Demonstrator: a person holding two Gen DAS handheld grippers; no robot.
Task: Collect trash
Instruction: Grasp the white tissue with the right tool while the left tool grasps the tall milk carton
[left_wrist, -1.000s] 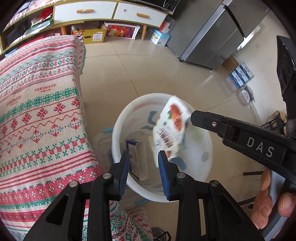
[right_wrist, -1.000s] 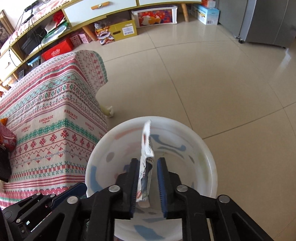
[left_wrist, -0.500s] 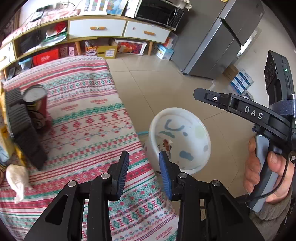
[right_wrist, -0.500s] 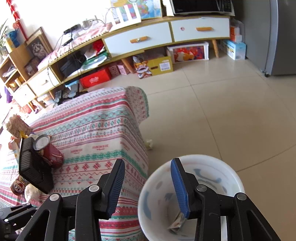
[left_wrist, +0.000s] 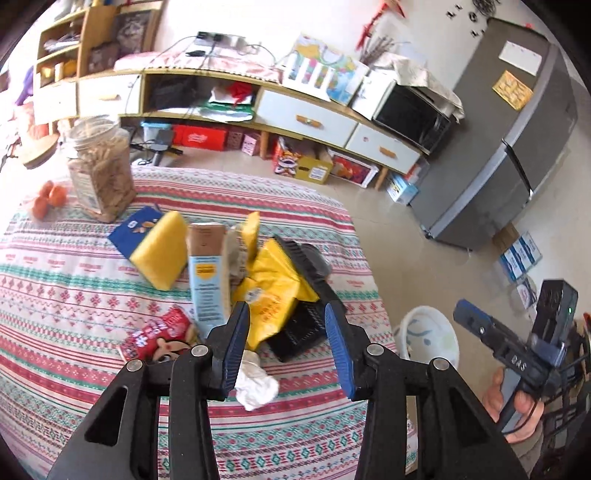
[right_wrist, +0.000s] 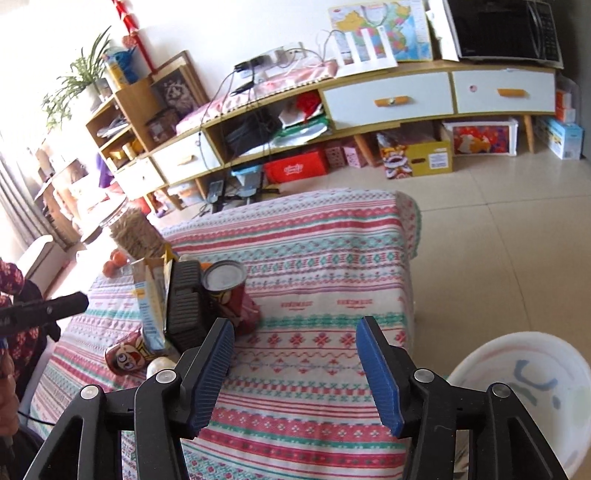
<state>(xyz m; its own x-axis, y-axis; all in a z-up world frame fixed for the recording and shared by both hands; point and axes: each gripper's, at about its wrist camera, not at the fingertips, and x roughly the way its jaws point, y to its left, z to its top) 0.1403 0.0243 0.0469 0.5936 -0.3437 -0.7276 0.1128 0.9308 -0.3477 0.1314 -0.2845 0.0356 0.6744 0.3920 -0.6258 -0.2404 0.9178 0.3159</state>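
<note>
a: both jaws stand wide and hold nothing. bring the left gripper (left_wrist: 286, 345) straight down on the crumpled tissue (left_wrist: 256, 384) at the table's near edge.

b: mind the yellow bag (left_wrist: 273, 291) and black brush (left_wrist: 308, 266) just behind it. the white bin (right_wrist: 524, 384) sits on the floor beside the table; the right gripper (right_wrist: 295, 363) hovers above the cloth.

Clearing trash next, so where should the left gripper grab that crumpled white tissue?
Take the tissue from above across its bunched middle; it lies loose on the cloth below the open left gripper. Its soft wad should compress between the pads.
</note>
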